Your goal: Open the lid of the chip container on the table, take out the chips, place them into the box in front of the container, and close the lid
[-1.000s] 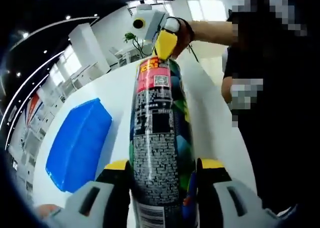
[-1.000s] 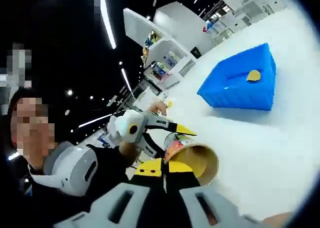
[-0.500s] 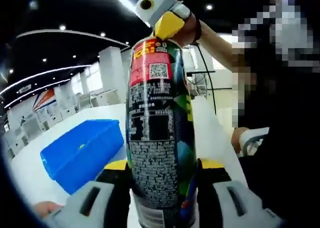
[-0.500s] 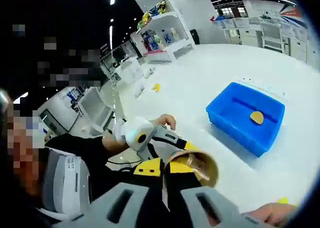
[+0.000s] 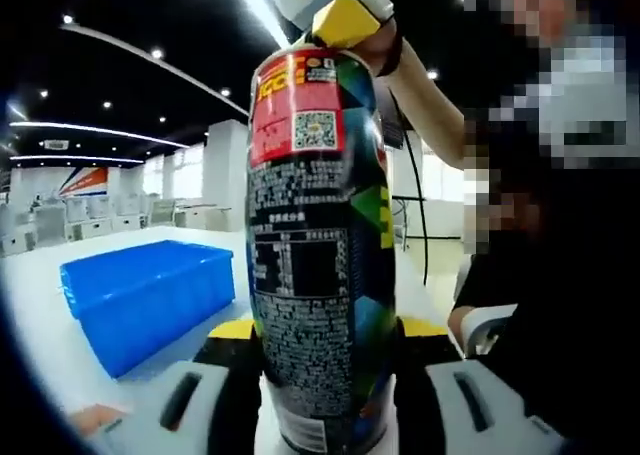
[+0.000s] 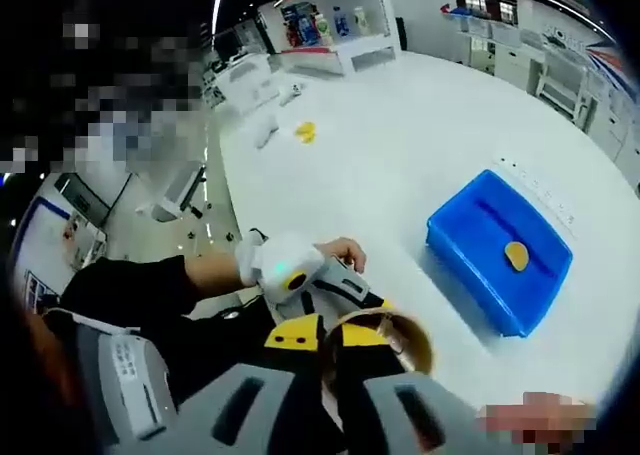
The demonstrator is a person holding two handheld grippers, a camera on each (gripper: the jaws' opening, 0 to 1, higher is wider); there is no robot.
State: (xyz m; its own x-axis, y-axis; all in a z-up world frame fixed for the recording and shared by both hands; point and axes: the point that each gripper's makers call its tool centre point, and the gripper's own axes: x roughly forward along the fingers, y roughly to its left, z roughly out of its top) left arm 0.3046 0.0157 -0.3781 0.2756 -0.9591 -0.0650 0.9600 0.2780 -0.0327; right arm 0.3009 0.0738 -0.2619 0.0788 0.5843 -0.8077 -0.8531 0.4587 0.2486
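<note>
Glossy printed tube, smooth plastic box

The chip container (image 5: pixel 318 245) has a shiny printed wrap; the box (image 6: pixel 500 253) looks smooth blue plastic with soft sheen; the bench (image 6: pixel 390 145) is smooth, matt white.

A chip container (image 5: pixel 318 245) carries a QR code on its red band near the top, at 12 o'clock in the left gripper view, with yellow lettering too blurred to read. Below it run blocks of fine white print on black, likewise illegible.
</note>
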